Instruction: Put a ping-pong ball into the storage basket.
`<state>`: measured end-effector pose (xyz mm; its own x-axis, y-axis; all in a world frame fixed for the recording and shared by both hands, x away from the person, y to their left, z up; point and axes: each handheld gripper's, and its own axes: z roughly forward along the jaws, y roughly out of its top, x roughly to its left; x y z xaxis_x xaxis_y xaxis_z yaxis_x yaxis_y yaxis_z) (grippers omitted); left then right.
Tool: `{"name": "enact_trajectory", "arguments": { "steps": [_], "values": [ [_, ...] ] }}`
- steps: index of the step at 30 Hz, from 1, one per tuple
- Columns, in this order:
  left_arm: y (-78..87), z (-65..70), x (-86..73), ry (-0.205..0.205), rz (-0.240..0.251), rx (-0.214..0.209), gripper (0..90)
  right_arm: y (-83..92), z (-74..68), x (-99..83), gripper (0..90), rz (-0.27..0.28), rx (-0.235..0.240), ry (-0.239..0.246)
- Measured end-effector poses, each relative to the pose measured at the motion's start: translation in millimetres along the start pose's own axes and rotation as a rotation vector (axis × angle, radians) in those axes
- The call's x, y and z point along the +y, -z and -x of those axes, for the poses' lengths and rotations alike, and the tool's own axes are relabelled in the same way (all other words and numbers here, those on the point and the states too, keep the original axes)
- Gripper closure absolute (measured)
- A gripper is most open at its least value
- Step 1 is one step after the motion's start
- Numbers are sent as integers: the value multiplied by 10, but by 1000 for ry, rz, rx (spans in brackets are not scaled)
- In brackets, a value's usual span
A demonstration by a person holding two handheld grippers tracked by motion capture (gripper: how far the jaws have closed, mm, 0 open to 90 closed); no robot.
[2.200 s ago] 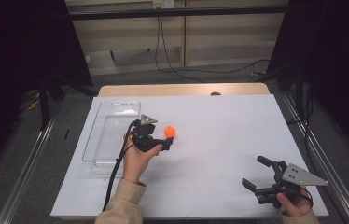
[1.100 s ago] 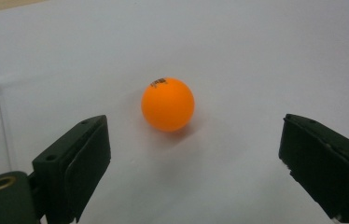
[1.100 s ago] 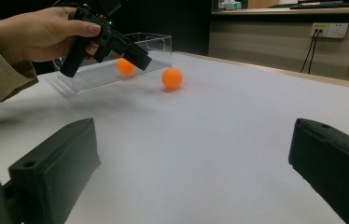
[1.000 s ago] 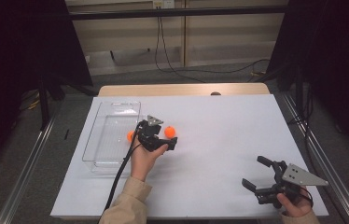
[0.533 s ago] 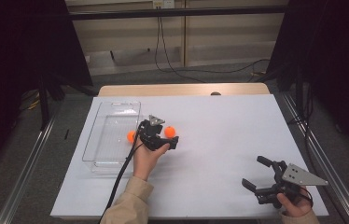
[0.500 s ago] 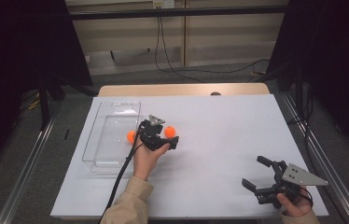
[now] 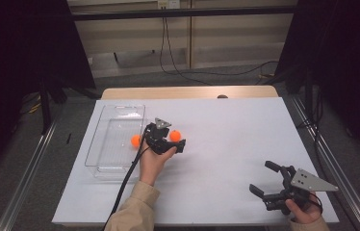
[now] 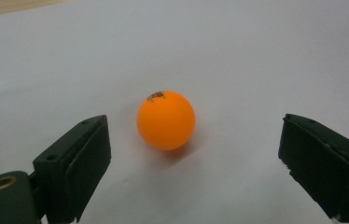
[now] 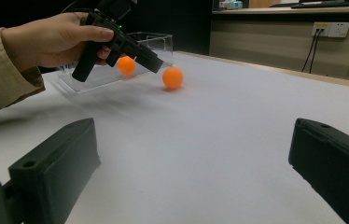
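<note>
White table (image 7: 226, 125): left gripper (image 8: 191, 154), jaws apart, frames one orange ball (image 8: 165, 120); second ball (image 7: 135, 140) in clear tray (image 7: 120, 111); right gripper (image 7: 270, 182) gapes near-right

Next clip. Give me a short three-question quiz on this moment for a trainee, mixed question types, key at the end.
1. True or false: the left gripper is shut on the orange ball on the table.
2. Where does the second orange ball lie? A) in the clear tray B) between the right gripper's jaws C) on the floor
3. Fill in: the right gripper sits near the table's front ___ corner, jaws open.

Key: 1 false, its jaws stand apart on either side of the ball without touching it; 2 A; 3 right.
</note>
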<state>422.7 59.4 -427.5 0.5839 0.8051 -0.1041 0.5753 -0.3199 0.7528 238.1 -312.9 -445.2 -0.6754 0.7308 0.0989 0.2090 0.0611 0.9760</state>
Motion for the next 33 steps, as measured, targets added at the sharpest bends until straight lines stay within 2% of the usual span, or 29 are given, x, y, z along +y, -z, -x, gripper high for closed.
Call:
{"name": "enact_trajectory", "arguments": {
  "steps": [7,20,26,33],
  "values": [
    [-38,-1,0,8,0,2,95,-4,-5,3,14,0,1,0],
    [-69,-19,18,-6,6,16,96,-20,4,-3,13,-4,0,0],
    [-94,-18,16,3,9,21,99,-32,2,-7,14,-5,3,-3],
    [-101,-21,10,0,-4,24,99,-44,1,1,13,-3,5,-3]
  ]
}}
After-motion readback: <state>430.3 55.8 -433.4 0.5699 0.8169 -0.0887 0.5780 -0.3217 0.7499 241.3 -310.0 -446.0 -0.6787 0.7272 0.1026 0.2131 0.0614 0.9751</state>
